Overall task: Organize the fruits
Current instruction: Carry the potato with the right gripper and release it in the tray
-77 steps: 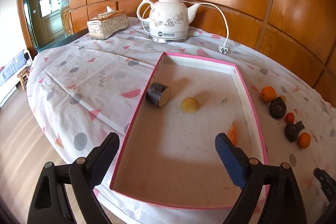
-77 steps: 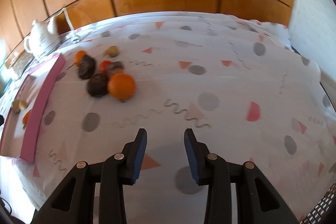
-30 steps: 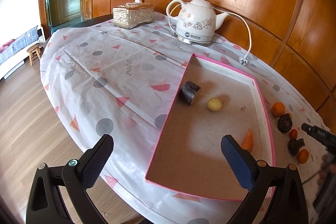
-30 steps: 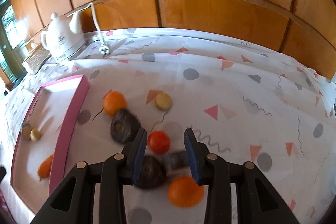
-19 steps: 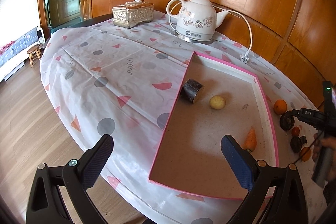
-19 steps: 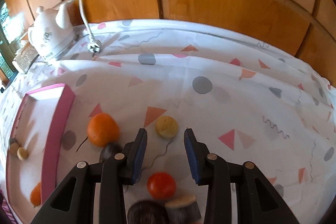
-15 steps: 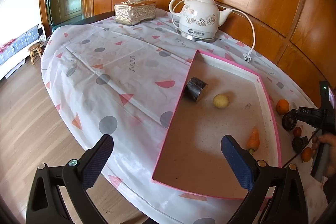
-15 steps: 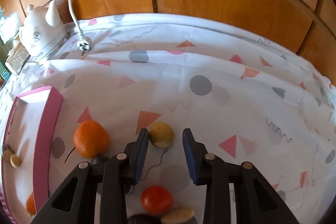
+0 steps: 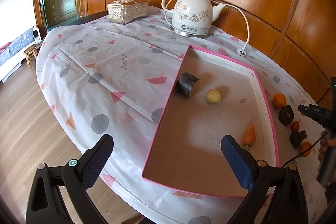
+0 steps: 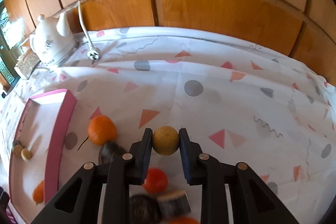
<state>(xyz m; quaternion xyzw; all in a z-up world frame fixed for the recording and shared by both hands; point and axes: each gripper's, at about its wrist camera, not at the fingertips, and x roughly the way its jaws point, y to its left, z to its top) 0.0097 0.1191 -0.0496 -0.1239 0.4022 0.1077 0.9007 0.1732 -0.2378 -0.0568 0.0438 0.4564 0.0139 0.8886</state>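
Note:
My right gripper [image 10: 165, 135] is shut on a small round yellow fruit [image 10: 166, 145], pads pressing both its sides, just above the patterned cloth. Around it lie an orange [image 10: 101, 129], a red fruit [image 10: 156, 180] and dark fruits [image 10: 109, 152], all right of the pink tray [image 10: 61, 123]. My left gripper [image 9: 167, 146] hangs wide open over the tray's near edge, holding nothing. In the tray [image 9: 260, 89] lie a dark cut stub [image 9: 187, 87], a yellow ball [image 9: 213, 96] and a carrot [image 9: 249, 135].
A white kettle [image 9: 192, 14] stands at the back with its cord and plug [image 9: 241, 53] on the cloth. A silver tissue box [image 9: 128, 9] sits far left. Wood panelling backs the table; its rounded edge drops to the floor on the left.
My right gripper moved forward past the red and dark fruits to the yellow fruit and closed on it. The left gripper has stayed open and nearly still.

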